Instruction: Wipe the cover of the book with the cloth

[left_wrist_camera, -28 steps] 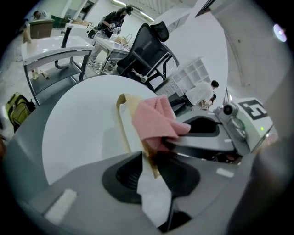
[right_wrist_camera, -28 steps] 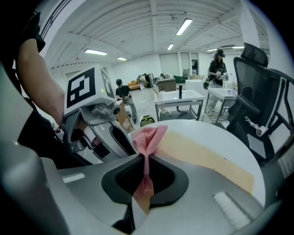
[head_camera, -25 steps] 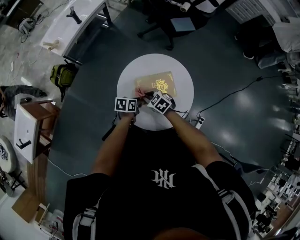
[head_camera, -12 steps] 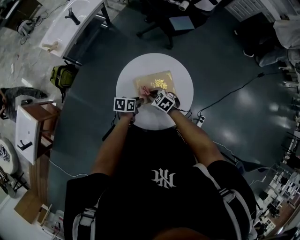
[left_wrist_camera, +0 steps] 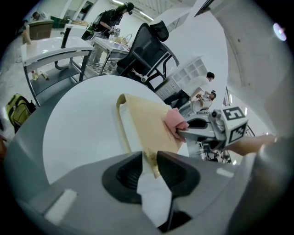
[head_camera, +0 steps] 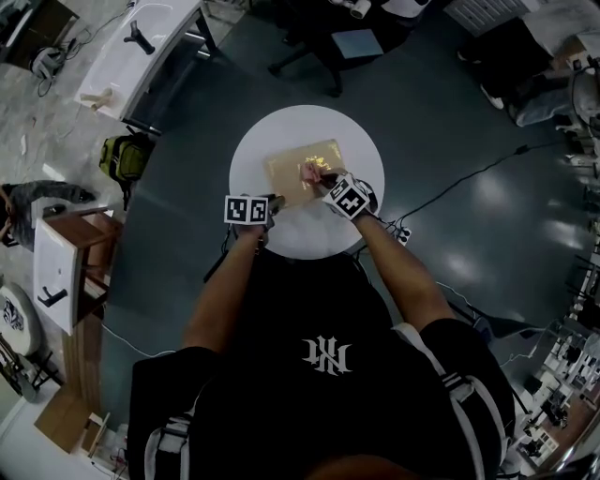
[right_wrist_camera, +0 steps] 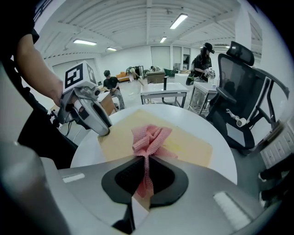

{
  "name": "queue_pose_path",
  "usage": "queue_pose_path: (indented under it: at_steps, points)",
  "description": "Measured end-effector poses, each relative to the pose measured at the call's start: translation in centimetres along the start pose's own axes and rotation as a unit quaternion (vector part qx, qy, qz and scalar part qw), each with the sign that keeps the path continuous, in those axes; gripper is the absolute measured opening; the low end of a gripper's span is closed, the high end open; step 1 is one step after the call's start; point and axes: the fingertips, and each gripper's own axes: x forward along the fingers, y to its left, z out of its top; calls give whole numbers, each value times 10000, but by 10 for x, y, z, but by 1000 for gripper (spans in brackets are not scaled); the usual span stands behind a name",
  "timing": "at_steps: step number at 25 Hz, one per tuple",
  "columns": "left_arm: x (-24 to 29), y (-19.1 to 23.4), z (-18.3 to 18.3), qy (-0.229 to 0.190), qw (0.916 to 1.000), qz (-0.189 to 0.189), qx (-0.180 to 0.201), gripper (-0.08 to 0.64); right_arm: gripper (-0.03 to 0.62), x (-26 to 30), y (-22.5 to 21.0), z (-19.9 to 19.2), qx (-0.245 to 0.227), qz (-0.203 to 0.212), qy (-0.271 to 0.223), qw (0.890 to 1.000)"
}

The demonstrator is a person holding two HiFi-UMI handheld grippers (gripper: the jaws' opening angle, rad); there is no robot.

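On the white surface (head_camera: 300, 234), fingers of the left gripper (left_wrist_camera: 148, 160) pinched a corner of the book (left_wrist_camera: 144, 124); those of the right gripper (right_wrist_camera: 146, 160) clamped the cloth (right_wrist_camera: 149, 137) on its cover, wiping seemingly partway done.

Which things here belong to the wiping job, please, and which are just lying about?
Job:
book
cloth
left claw, gripping the book's corner
right claw, gripping the cloth
table

Lying about:
backpack
chair
desk

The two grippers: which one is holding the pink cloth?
The right gripper: its fingers pinch the pink cloth, which lies on the book. The left gripper clamps that book's corner instead.
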Motion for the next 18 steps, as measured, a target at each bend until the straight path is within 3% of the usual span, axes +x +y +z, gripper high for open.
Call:
queue_pose_path:
  at_steps: [15,18]
  points:
    - [2,-1,0,-32,10000,-5,7,103,18,-35,-60,-50,867,-787,131,9930]
    - [1,-2,-1,-39,10000,-17,-7,103,18,-43,-72,-67,1143,-1031,393,9873]
